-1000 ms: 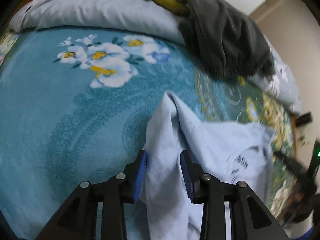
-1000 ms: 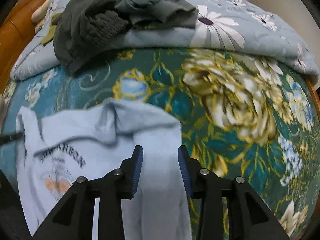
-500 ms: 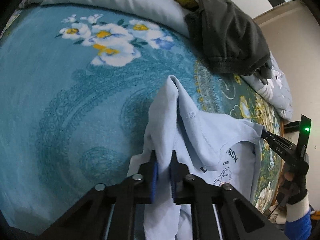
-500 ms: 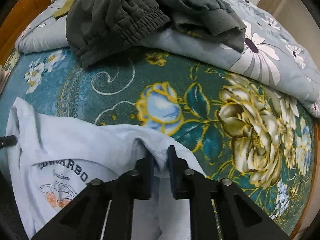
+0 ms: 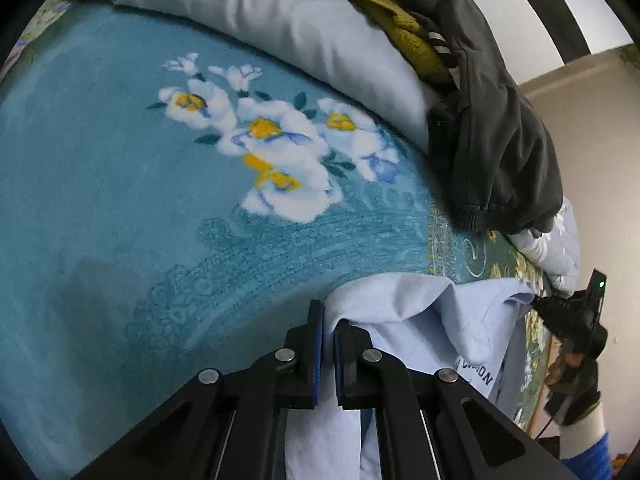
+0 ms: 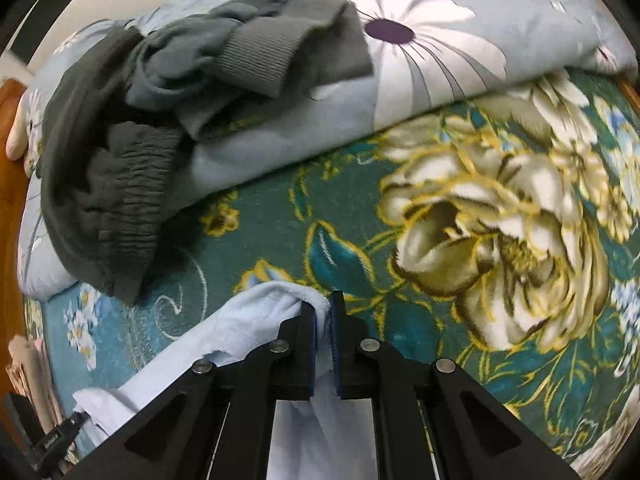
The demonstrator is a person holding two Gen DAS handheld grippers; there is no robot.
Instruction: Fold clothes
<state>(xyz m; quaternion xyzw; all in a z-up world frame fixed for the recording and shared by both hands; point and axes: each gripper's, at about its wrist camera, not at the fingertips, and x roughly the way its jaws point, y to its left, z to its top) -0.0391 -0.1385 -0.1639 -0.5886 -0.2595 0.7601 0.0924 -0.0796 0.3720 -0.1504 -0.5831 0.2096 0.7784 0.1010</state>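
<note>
A light blue T-shirt [image 5: 416,320] with dark lettering hangs stretched between my two grippers, lifted off the blue floral blanket [image 5: 120,200]. My left gripper [image 5: 327,320] is shut on one edge of the shirt. My right gripper [image 6: 323,312] is shut on the shirt's other edge [image 6: 260,320]. The right gripper also shows at the right edge of the left wrist view [image 5: 540,304]. The left gripper's tip shows at the lower left of the right wrist view [image 6: 78,420].
A dark grey garment [image 5: 500,140] and a mustard-yellow one [image 5: 400,12] lie piled on a folded grey floral quilt [image 5: 280,20] at the far side. The dark garments [image 6: 120,160] and the quilt [image 6: 440,60] show in the right wrist view. A wooden bed frame [image 6: 8,200] stands left.
Both grippers went from open around the shirt to shut on it, then lifted it off the blanket and pulled it taut between them.
</note>
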